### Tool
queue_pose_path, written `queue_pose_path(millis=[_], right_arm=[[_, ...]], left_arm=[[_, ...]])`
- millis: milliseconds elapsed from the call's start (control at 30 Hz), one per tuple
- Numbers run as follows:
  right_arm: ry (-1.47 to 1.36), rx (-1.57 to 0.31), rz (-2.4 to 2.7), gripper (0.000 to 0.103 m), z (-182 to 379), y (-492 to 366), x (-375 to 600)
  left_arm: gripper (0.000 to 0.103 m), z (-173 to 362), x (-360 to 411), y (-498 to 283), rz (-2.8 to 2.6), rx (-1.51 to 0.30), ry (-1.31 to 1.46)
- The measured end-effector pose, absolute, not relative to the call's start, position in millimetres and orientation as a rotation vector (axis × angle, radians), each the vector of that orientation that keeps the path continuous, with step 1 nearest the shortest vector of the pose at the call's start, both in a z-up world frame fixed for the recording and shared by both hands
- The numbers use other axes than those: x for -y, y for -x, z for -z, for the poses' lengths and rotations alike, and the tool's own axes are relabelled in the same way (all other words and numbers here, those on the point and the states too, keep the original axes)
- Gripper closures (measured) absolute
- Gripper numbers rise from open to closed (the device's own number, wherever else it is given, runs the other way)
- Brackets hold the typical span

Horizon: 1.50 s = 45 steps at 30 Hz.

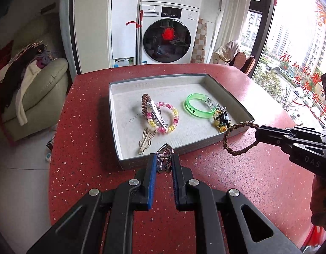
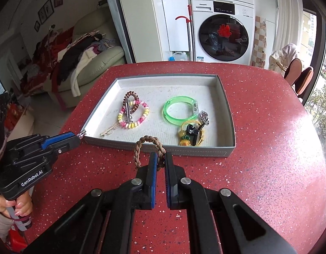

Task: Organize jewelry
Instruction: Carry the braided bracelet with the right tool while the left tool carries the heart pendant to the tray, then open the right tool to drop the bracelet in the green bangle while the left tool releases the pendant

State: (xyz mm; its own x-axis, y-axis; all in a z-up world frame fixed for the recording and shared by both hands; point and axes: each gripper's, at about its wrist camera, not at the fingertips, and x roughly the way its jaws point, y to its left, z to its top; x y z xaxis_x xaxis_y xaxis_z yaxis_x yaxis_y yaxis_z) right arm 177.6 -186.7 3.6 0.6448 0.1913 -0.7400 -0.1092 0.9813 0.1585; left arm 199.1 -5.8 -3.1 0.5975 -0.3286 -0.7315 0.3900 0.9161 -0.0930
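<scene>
**Open floor at the back of the tray, crowding toward the front**

You had bare lining along the tray's (image 2: 226, 114) far edge and in both far corners. Down the middle, a clear lane ran between the coil hair ties (image 2: 134, 111) and the green bangle (image 2: 178, 111). The near right corner was blocked by the yellow charm cluster (image 2: 191, 134), the near left by a beige clip (image 1: 146, 140). Around the tray, the red counter (image 2: 268, 148) lay open to you on its right side.

Right gripper (image 2: 160, 160) pinches brown braided bracelet (image 2: 149, 142) just before the near wall of grey tray (image 2: 158, 148) on red desk (image 2: 258, 148); tray holds green bangle (image 2: 179, 111), spiral hair ties (image 2: 134, 114), yellow charm cluster (image 2: 191, 134); left gripper (image 2: 78, 138) clamps a small silver piece (image 2: 82, 134) at tray's near-left corner
</scene>
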Motion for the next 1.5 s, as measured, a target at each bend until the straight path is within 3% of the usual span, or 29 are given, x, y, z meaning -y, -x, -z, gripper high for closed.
queue_pose_path(millis=[533,1500], right_arm=[[-0.152,-0.829,-0.144,0.095,-13,-248,212],[-0.254,-0.958,-0.093,0.095,57,-308,237]], left_arm=[[0.07,-18,34,-257,0.324,-0.805,-0.018],[0.07,44,53,-317,0.185,-0.876,-0.098]])
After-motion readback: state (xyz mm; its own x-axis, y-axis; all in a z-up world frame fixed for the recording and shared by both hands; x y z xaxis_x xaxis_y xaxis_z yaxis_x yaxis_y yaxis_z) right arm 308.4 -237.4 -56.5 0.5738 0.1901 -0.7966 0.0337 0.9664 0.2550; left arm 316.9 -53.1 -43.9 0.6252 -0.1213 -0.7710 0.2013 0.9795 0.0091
